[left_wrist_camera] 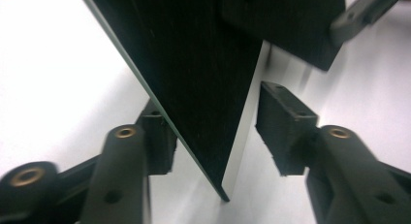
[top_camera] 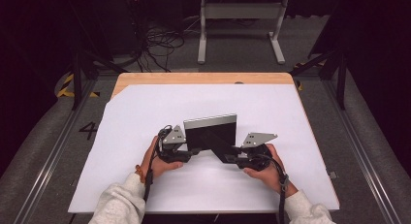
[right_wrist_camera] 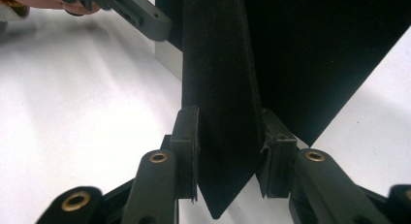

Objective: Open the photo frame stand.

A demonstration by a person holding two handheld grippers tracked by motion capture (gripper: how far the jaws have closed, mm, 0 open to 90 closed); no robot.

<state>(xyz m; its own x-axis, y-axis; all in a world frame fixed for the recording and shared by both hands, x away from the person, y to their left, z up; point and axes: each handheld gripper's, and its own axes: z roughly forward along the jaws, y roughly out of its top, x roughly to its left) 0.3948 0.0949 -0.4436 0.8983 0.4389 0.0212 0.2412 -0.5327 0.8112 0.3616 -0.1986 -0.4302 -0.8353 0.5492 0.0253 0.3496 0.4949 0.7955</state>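
Note:
A thin dark panel (top_camera: 211, 129) with a pale grey top edge stands upright on the white sheet, and a black flap juts from its lower right. My left gripper (top_camera: 194, 150) reaches in at its lower left corner. In the left gripper view the panel (left_wrist_camera: 194, 78) passes edge-on between the jaws of that gripper (left_wrist_camera: 218, 122); the right pad (left_wrist_camera: 283, 129) stands apart from it, so the gripper is open. My right gripper (top_camera: 228, 158) is shut on the black flap (right_wrist_camera: 218, 88), which tapers to a point between the two pads of this gripper (right_wrist_camera: 228, 132).
A white sheet (top_camera: 145, 112) covers most of the wooden table (top_camera: 194, 78). Beyond the far edge, on the floor, stand a white metal frame (top_camera: 240, 13) and a tangle of cables (top_camera: 160, 44). Both hands rest low near the table's front.

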